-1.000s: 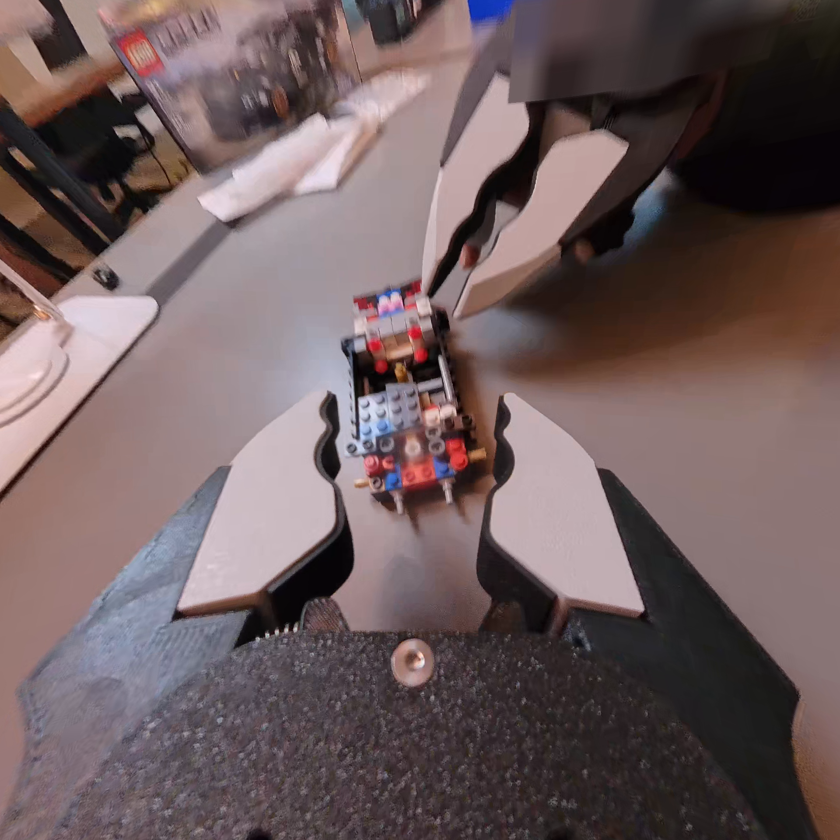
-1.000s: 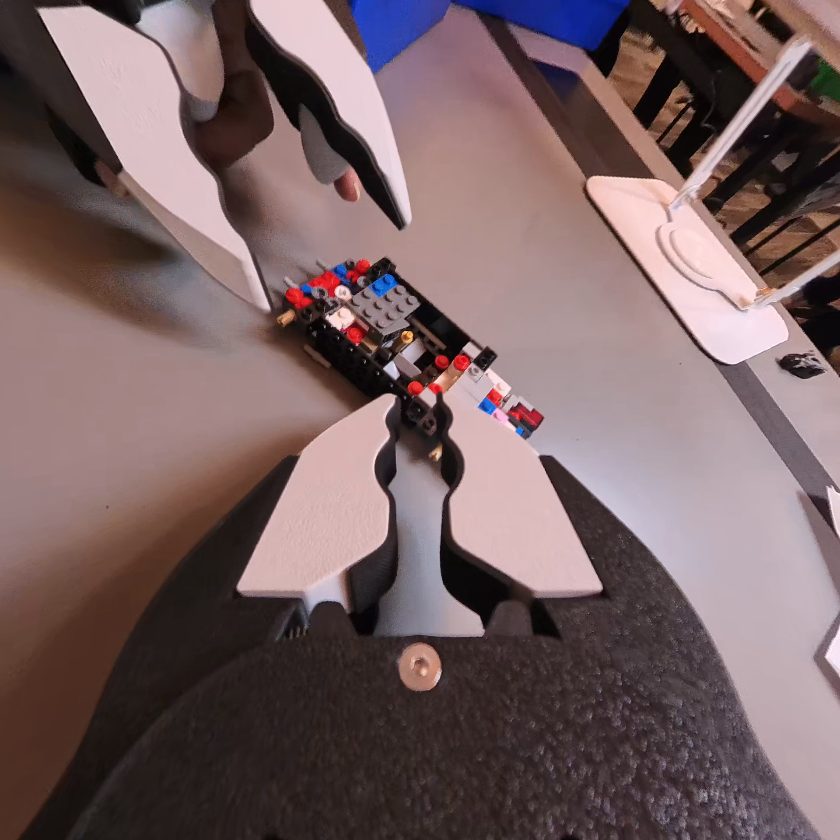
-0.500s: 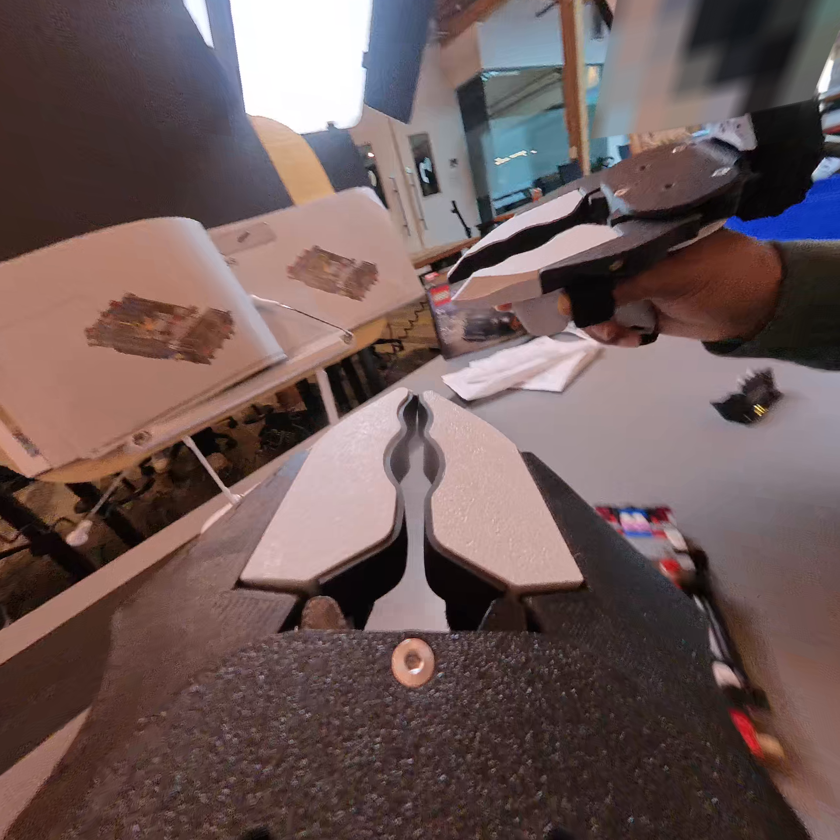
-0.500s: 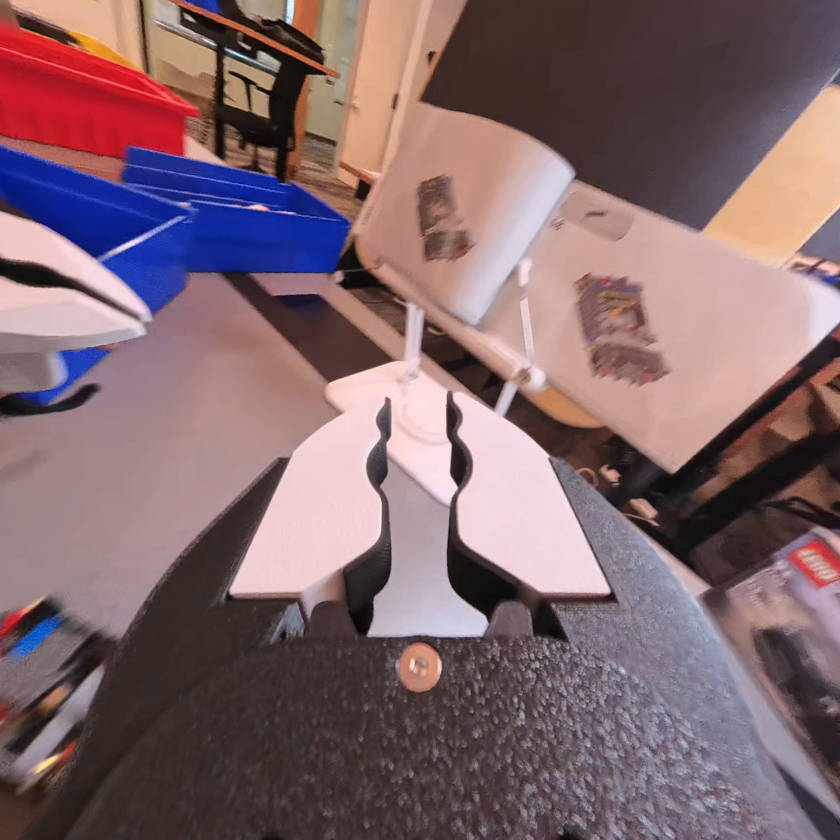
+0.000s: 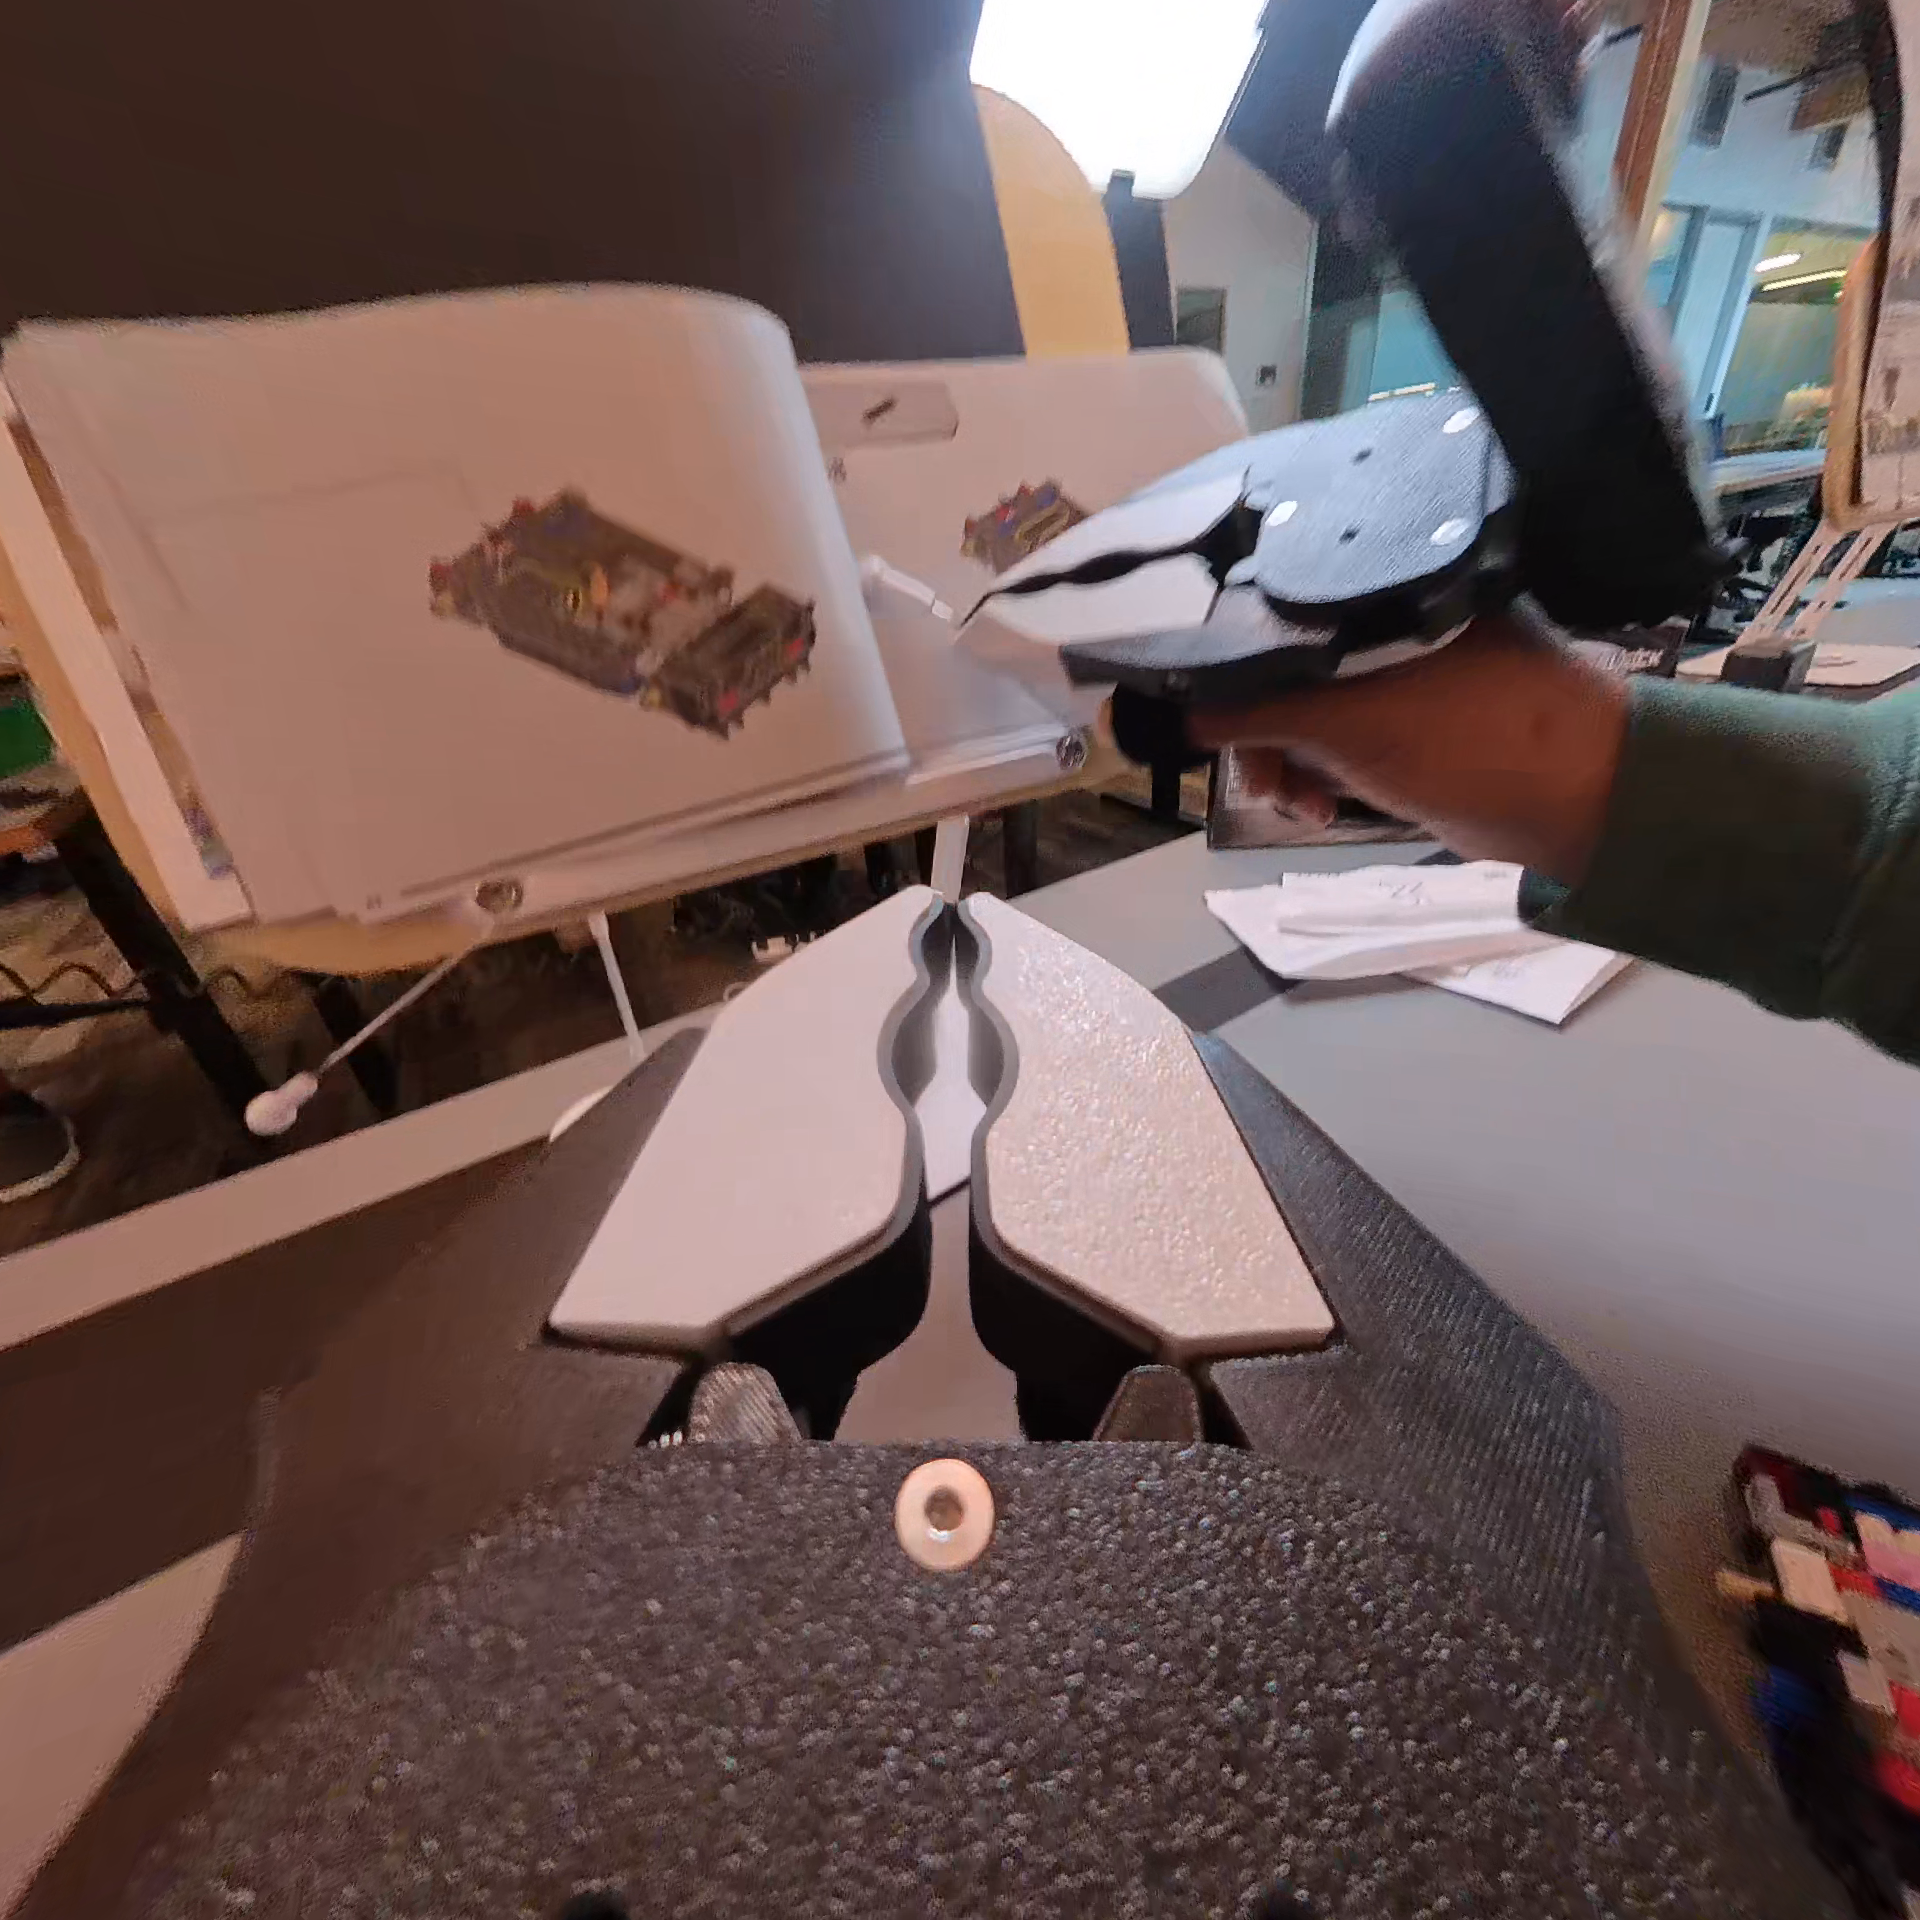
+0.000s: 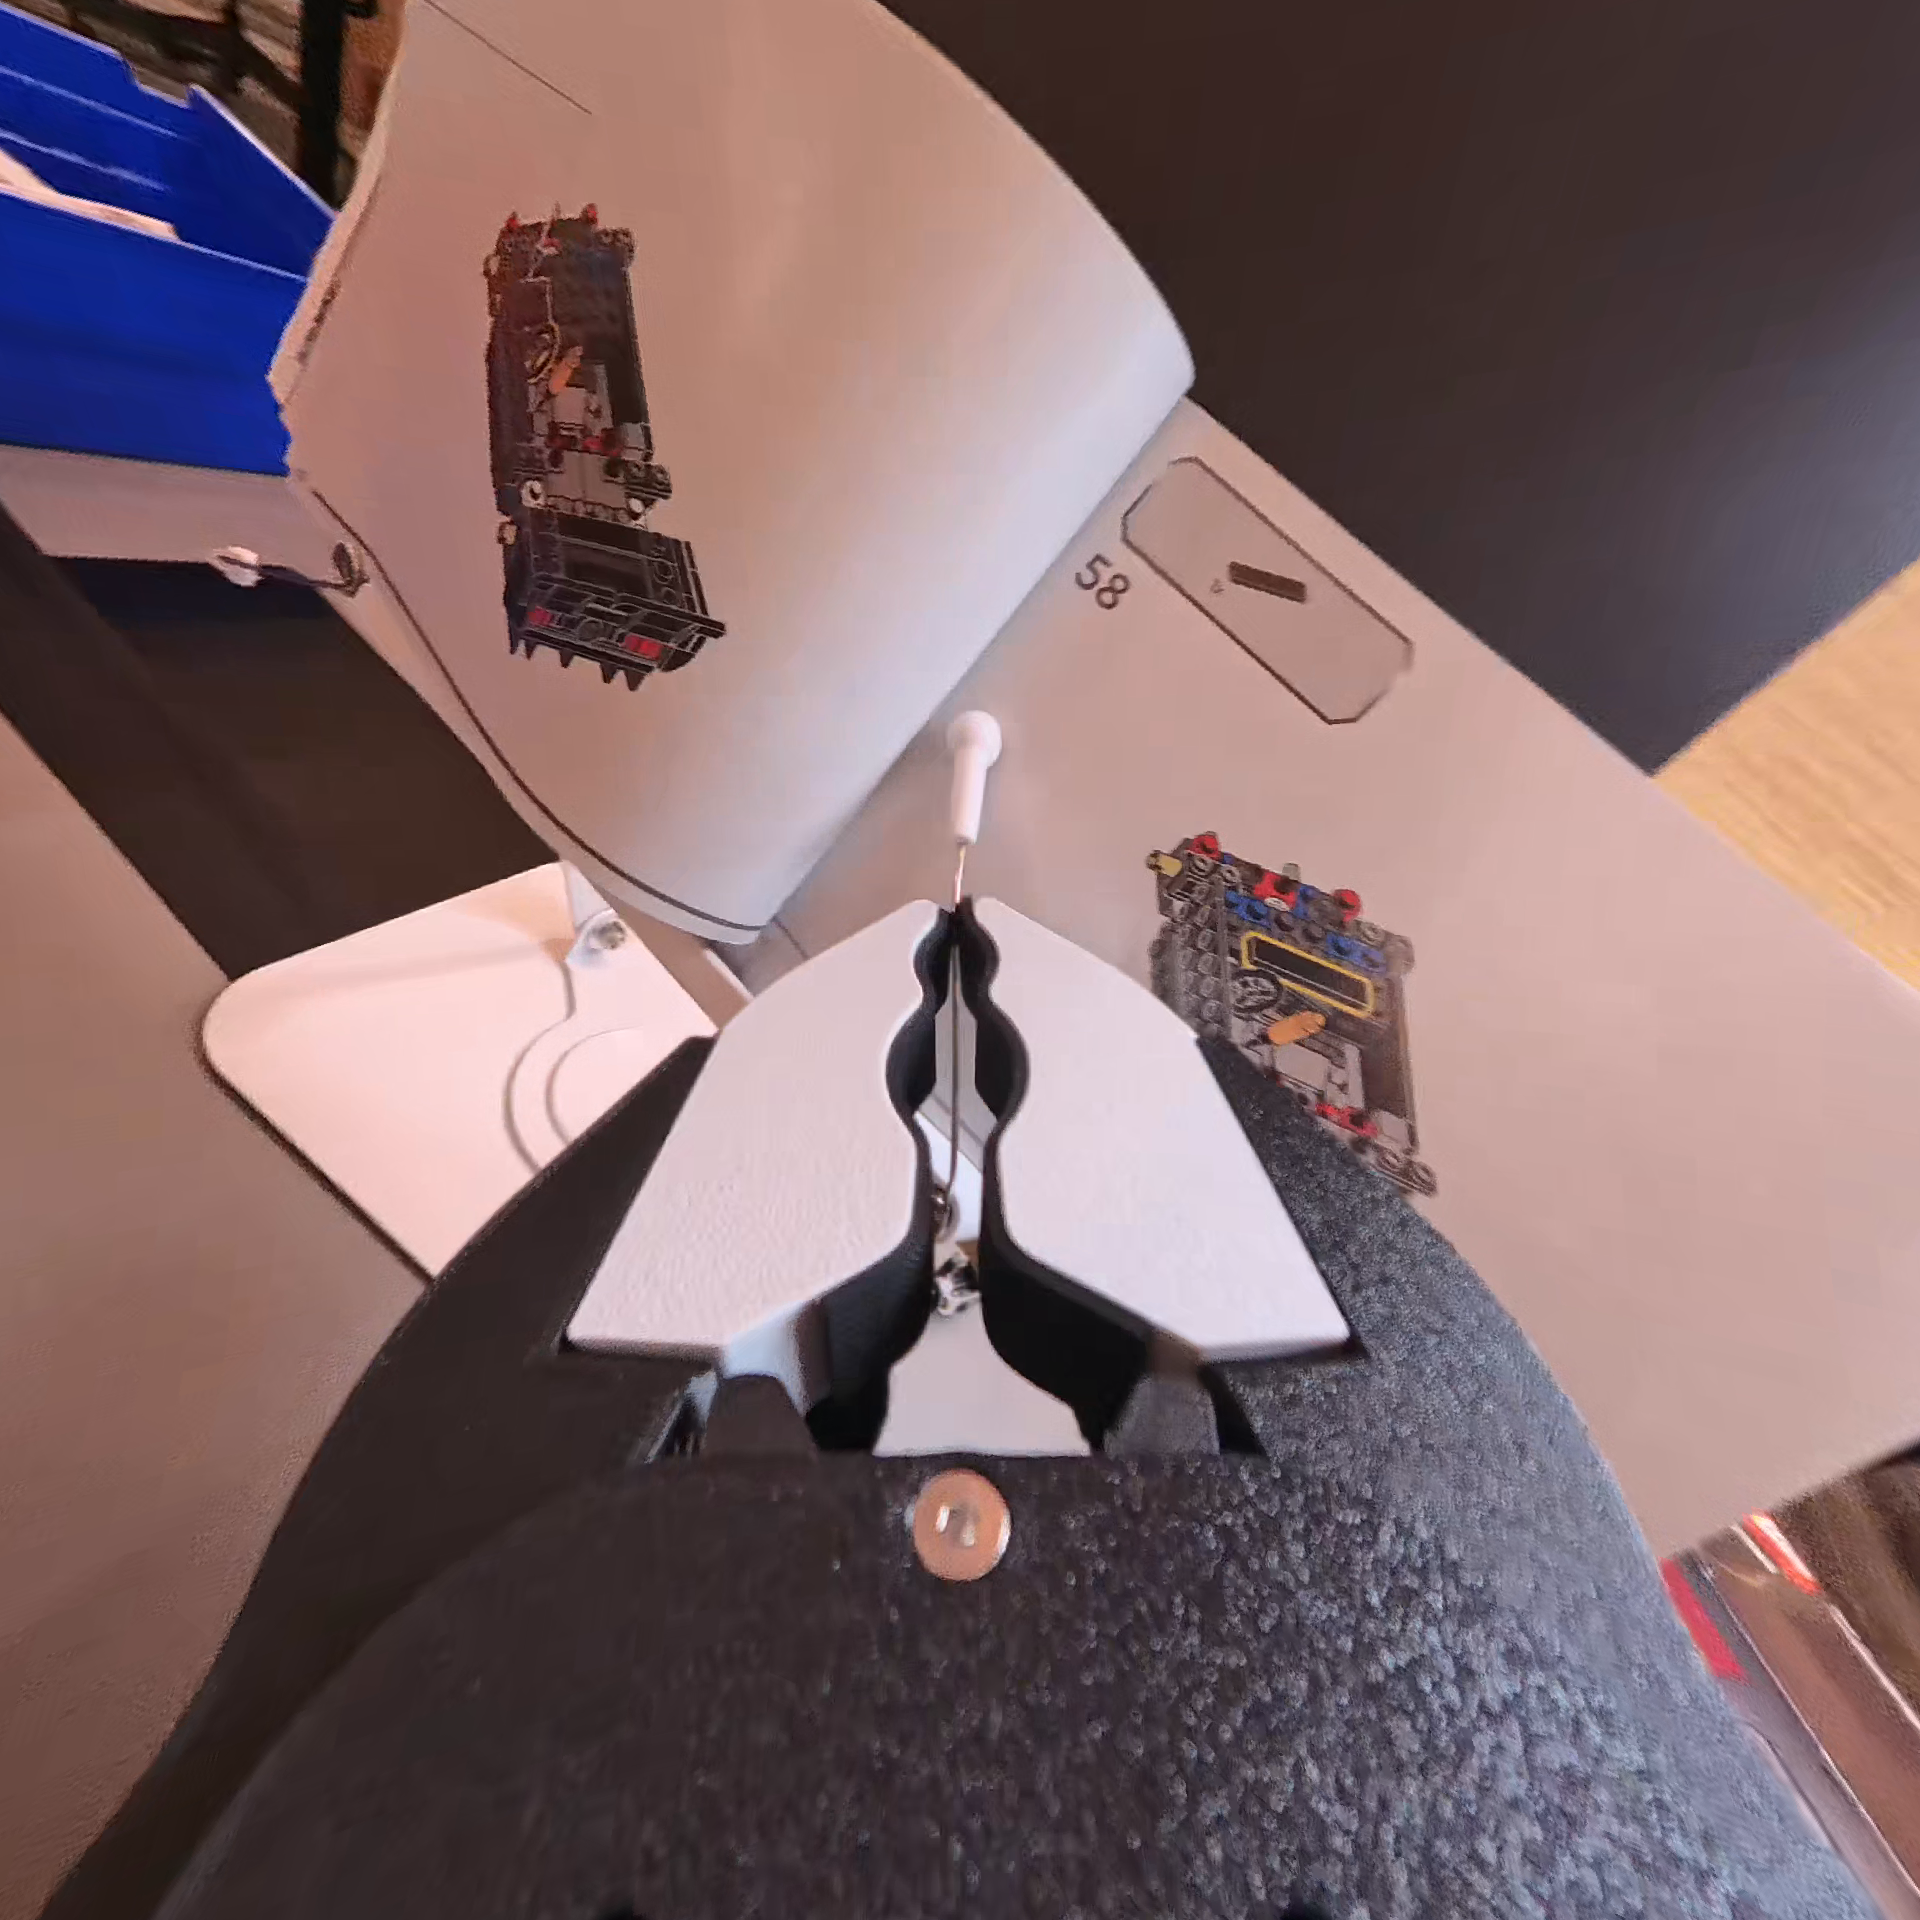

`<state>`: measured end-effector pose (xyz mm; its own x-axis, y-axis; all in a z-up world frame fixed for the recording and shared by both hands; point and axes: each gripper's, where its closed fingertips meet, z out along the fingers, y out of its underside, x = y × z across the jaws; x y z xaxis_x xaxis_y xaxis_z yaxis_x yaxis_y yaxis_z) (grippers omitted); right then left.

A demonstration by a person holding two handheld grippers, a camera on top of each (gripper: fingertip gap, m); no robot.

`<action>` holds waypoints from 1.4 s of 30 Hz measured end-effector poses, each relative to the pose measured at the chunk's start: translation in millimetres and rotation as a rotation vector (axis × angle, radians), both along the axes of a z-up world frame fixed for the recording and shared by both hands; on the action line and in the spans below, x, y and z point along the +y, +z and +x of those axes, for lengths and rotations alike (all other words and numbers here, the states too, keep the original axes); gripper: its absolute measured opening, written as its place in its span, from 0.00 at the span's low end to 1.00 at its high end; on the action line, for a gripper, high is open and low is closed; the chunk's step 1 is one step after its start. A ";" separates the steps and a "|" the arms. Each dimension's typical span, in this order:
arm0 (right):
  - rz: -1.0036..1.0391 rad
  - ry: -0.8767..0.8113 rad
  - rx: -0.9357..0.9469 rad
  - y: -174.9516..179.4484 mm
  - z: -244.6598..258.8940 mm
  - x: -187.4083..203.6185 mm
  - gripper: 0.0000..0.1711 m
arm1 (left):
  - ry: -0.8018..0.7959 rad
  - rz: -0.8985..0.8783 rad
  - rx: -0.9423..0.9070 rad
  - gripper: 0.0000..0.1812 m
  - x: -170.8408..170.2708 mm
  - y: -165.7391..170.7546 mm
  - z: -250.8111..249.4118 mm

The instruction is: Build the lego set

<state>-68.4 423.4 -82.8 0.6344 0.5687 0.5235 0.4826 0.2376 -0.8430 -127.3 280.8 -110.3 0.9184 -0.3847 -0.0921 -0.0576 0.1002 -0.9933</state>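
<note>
Right wrist view: the right tool [image 6: 954, 914], tips pressed together on the book stand's thin page-holder wire [image 6: 971, 774], appears to be turning the instruction booklet [image 6: 790, 436]; the left tool [image 5: 948, 914] is closed and empty, the lego model [image 5: 1839, 1621] on the tabletop at its lower right, awaiting the next piece.

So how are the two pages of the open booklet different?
In the right wrist view, the left page bulges in a curve, while the right page lies flat. The left page's picture is mostly dark; the right page's shows red and blue bits and a yellow outline. Both are white and show a brick model.
</note>
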 end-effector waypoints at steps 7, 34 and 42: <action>-0.044 -0.128 0.264 7.3 45.9 9.0 0.02 | 0.001 -0.043 -0.032 0.00 7.7 -11.0 -4.7; -0.050 -0.156 0.270 -8.9 72.3 -7.1 0.04 | -0.055 -0.083 0.021 0.00 1.5 -31.9 20.5; -0.168 -0.242 0.298 -29.9 85.7 6.4 0.03 | -0.064 -0.082 0.008 0.00 1.0 -30.3 18.2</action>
